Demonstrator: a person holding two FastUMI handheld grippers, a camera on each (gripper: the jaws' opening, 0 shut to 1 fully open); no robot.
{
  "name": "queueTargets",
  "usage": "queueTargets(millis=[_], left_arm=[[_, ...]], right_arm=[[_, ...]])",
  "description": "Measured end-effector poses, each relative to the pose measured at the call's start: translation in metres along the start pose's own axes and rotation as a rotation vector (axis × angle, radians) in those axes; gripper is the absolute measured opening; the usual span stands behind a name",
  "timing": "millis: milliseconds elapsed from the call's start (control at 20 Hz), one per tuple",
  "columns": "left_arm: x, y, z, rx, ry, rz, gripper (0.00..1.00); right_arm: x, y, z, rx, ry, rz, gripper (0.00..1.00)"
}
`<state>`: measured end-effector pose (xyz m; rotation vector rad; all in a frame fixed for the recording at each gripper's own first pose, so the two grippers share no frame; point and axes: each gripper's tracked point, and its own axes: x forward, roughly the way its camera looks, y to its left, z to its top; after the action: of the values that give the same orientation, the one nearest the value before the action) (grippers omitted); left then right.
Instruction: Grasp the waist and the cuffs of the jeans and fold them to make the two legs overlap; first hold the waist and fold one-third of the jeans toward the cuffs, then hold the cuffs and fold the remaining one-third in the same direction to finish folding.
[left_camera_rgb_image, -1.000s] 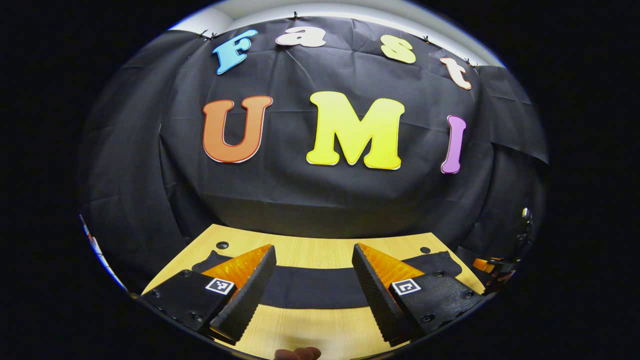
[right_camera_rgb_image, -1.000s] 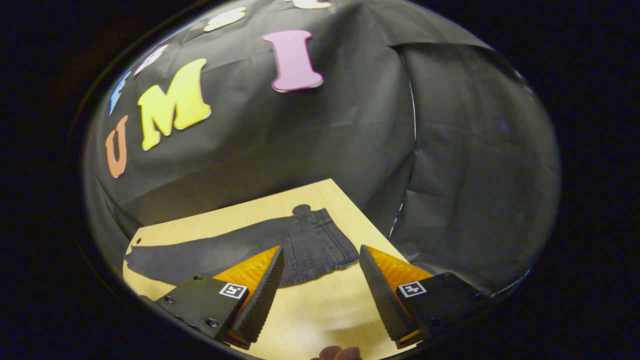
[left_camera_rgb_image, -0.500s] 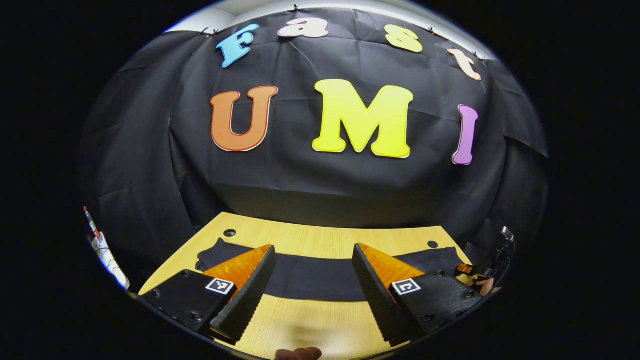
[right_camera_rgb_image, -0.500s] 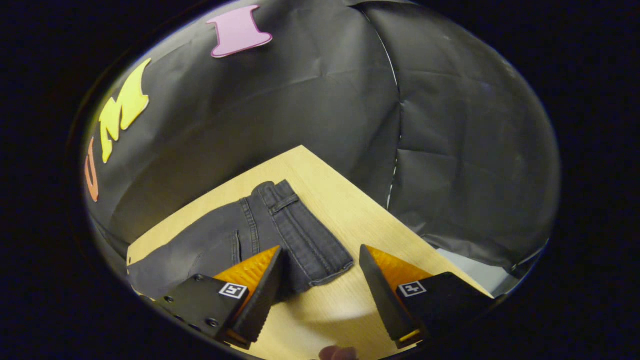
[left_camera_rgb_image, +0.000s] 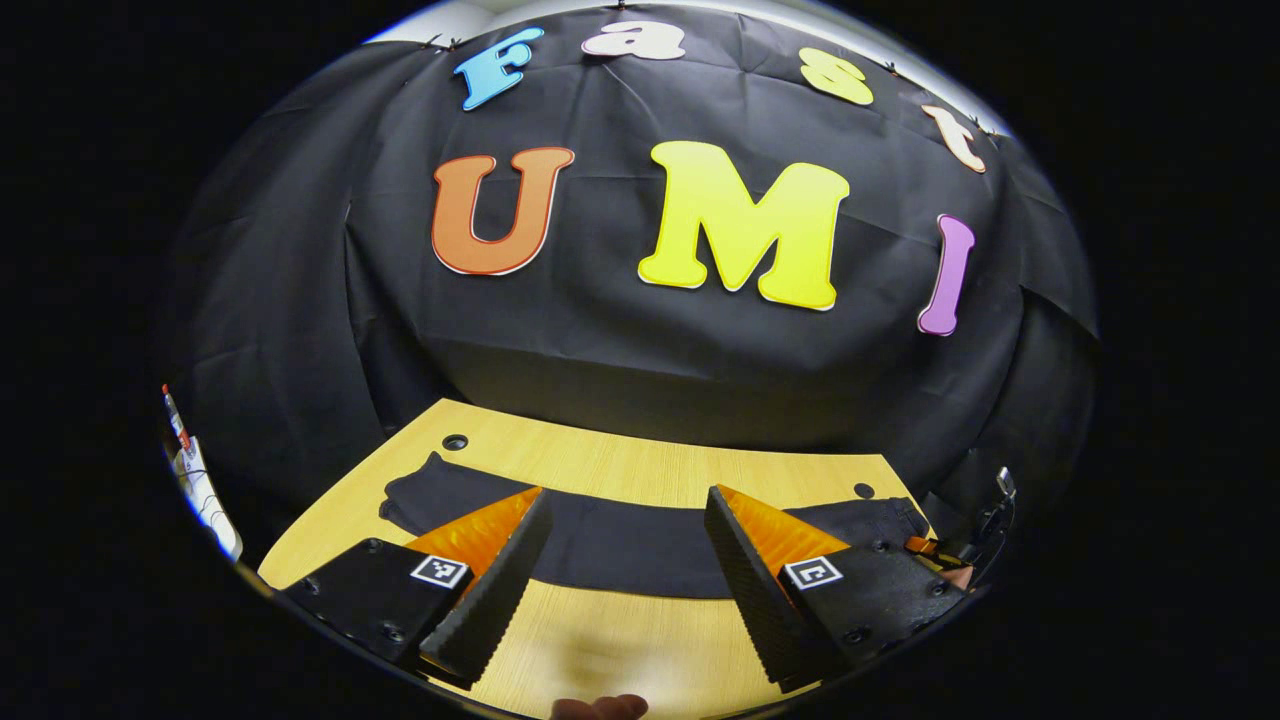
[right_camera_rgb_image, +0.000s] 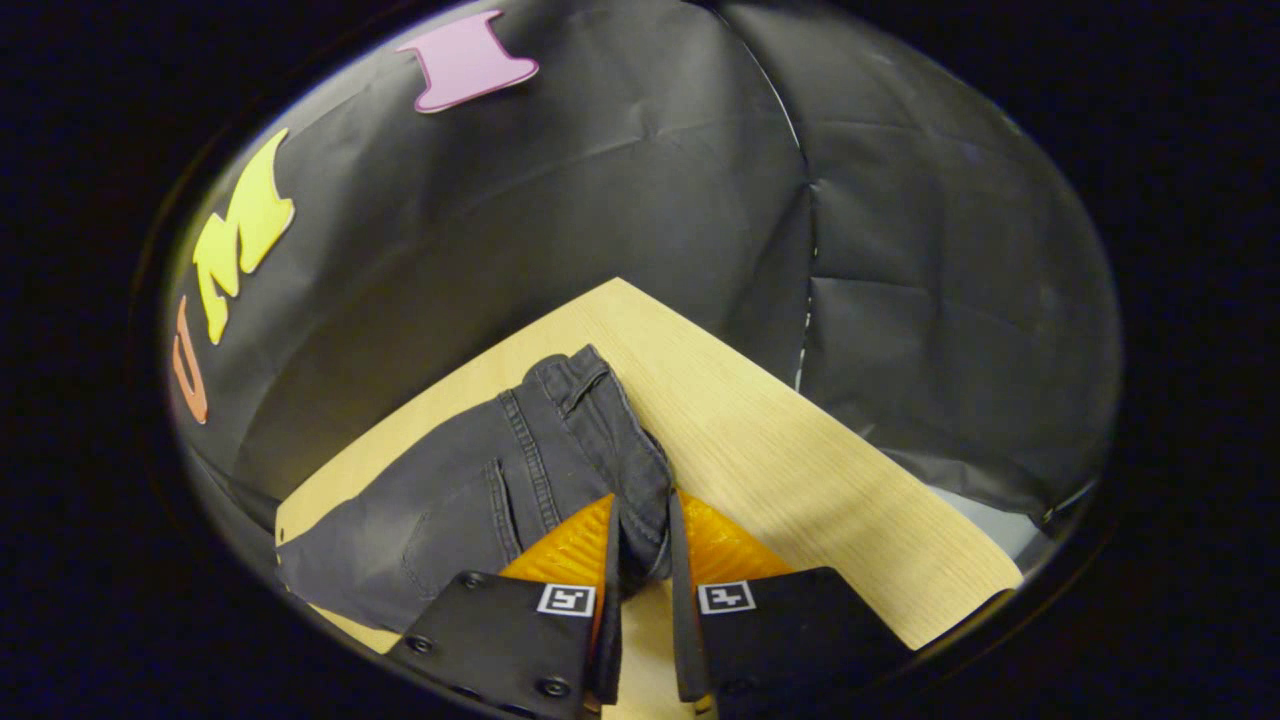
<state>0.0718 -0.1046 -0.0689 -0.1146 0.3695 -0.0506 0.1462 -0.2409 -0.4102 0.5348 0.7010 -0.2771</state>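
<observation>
Dark grey jeans (left_camera_rgb_image: 620, 540) lie stretched flat across the wooden table (left_camera_rgb_image: 620, 468), cuffs (left_camera_rgb_image: 410, 497) at the left end. My left gripper (left_camera_rgb_image: 627, 492) hovers open above the middle of the legs, nothing between its fingers. In the right gripper view the jeans (right_camera_rgb_image: 460, 490) run off to the left. Their waist (right_camera_rgb_image: 600, 420) bunches up where my right gripper (right_camera_rgb_image: 643, 500) is shut on its near corner. The pinched cloth rises slightly between the two fingers.
The table (right_camera_rgb_image: 790, 470) ends at a corner just past the waist, with the black booth wall close behind. Two small round holes (left_camera_rgb_image: 455, 441) (left_camera_rgb_image: 862, 490) sit near the table's far edge. A hand (left_camera_rgb_image: 958, 575) shows at the far right by the waist end.
My right gripper moved in onto the waist corner and went from open to shut on it, bunching the cloth. The left gripper drifted a little, still open.
</observation>
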Motion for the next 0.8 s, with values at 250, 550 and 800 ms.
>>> queueTargets(millis=[250, 550, 800], left_arm=[[-0.006, 0.025, -0.002, -0.044, -0.019, -0.008, 0.99], [-0.018, 0.065, -0.007, -0.121, -0.056, -0.024, 0.99], [-0.029, 0.123, -0.015, -0.169, -0.075, -0.016, 0.98]], right_arm=[[-0.05, 0.024, 0.023, -0.008, -0.039, 0.021, 0.11], [-0.141, 0.124, 0.05, -0.174, -0.183, 0.103, 0.1], [-0.206, 0.244, 0.051, -0.297, -0.271, 0.201, 0.1]])
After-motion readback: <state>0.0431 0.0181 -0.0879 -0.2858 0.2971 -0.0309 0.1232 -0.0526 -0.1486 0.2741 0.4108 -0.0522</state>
